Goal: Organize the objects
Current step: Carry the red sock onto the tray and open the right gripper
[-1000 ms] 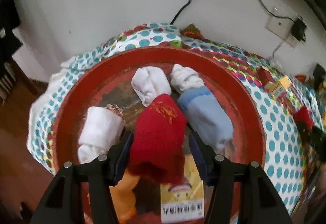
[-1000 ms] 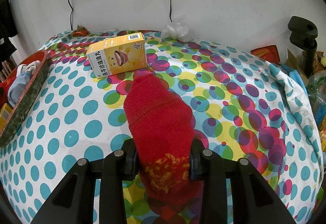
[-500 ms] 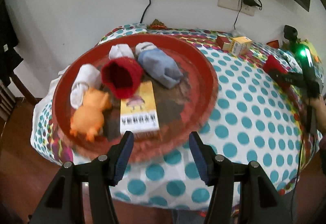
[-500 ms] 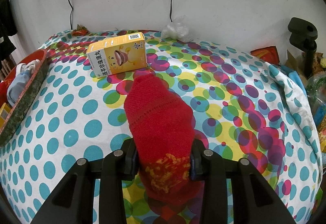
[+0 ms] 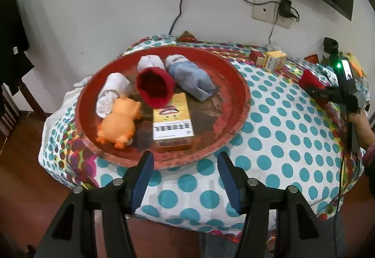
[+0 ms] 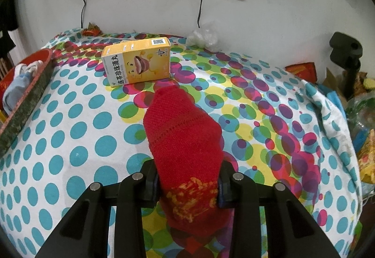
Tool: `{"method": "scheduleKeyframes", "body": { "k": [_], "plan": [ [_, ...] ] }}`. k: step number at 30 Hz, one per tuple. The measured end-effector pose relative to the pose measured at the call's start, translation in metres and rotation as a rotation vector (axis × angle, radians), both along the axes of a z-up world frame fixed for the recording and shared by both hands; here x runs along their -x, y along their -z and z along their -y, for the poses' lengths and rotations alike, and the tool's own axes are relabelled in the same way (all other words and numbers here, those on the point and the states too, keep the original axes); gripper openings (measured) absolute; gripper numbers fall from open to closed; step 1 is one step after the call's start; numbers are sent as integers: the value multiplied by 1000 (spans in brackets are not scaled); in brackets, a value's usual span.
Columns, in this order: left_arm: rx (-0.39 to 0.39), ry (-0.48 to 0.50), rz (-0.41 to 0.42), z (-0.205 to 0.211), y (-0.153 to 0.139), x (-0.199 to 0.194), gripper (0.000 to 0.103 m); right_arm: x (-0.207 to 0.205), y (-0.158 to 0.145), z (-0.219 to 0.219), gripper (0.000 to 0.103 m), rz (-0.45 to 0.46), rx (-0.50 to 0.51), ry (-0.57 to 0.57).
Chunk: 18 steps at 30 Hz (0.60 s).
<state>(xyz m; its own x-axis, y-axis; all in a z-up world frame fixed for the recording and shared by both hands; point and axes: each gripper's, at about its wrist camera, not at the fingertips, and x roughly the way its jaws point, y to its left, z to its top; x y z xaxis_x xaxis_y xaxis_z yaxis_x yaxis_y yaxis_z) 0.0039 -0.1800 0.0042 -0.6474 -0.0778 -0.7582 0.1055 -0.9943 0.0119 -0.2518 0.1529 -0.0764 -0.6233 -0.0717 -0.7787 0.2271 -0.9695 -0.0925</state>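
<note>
Jaws: left gripper [image 5: 185, 172] wide apart, nothing held, near edge of red tray [image 5: 236, 84]. Right gripper [image 6: 188, 181] jaws clamped on red sock [image 6: 185, 138], toe pointing fwd above dotted tabletop [image 6: 77, 131]. Yellow box [image 6: 137, 62] just beyond toe. Tray has 2nd red sock [image 5: 154, 87], orange toy [image 5: 119, 123], boxed item [image 5: 172, 122].

Socks [image 5: 189, 77], toy [image 5: 118, 124] and box [image 5: 172, 126] in tray [image 5: 236, 84], on table [image 5: 281, 140].

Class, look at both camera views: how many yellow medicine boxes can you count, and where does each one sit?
2. One yellow box lies flat in the red tray, near its front edge. The other yellow box lies on the dotted tablecloth, beyond the red sock. More may be hidden.
</note>
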Motion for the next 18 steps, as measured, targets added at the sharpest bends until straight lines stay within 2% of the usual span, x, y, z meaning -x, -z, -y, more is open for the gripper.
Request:
{"method": "scheduleKeyframes", "body": {
  "k": [4,9,18],
  "plan": [
    [-23,-31,6,12,-1,-1,58,-6,-3,2,32,16,40,24],
    [-35,-39,-3,16,-4,-3,58,-19,-18,28,32,16,68,-24],
    [-53,-39,2,17,-7,-4,58,-33,-59,117,32,-2,145,-191]
  ]
}}
